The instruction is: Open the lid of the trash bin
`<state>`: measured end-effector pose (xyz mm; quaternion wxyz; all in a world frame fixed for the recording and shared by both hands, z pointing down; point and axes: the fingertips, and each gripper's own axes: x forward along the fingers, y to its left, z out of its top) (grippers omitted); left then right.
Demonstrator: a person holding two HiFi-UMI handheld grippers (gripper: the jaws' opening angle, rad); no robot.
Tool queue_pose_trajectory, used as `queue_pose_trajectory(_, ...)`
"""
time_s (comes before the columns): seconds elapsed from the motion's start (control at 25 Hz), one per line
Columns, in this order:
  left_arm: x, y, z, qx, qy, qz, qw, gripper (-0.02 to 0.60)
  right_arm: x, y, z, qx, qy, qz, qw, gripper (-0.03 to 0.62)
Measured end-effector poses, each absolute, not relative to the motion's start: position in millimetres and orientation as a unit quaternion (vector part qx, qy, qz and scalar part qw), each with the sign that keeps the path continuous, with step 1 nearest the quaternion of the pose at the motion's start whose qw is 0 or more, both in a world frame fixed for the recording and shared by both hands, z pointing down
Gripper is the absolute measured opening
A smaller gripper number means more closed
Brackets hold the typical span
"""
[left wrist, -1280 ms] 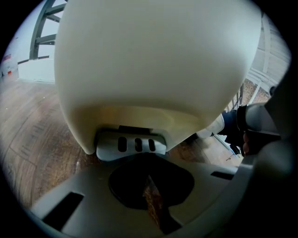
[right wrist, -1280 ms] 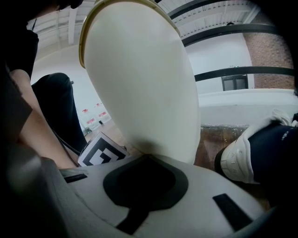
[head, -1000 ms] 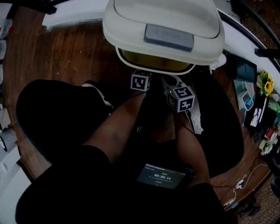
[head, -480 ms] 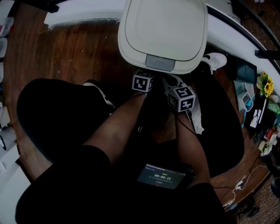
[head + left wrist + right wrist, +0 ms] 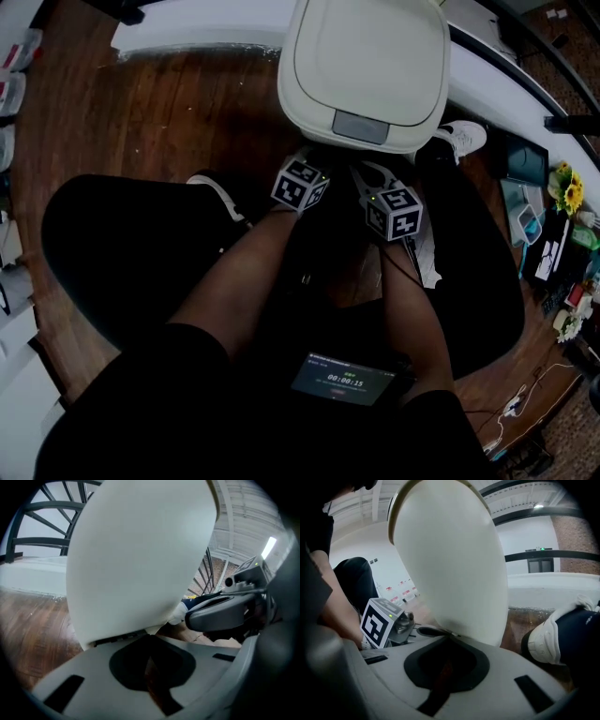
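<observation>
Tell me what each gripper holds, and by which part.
Nothing held: left gripper and right gripper are both shut, empty, tips by the trash bin.

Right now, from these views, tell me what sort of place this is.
Probably an indoor loft or studio workspace. A wood floor, a black railing above a white ledge and a brick wall point to it. A white bin stands on the floor.
</observation>
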<state>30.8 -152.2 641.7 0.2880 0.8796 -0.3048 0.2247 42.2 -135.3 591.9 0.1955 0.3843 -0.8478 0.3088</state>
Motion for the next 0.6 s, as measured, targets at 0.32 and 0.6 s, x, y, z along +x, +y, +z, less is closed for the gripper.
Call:
queue_pose_trajectory(0.32,11,-129,577,0.903,-0.291,0.202,0.244,0.026,28,-116,556,0.379,-0.864,0.271,0.192,0.017)
queue_pose_trajectory(0.6,3,-109,491,0.919,-0.316,0.109,0.207,0.026,15,-103,472,0.380,-0.897,0.195,0.112,0.017)
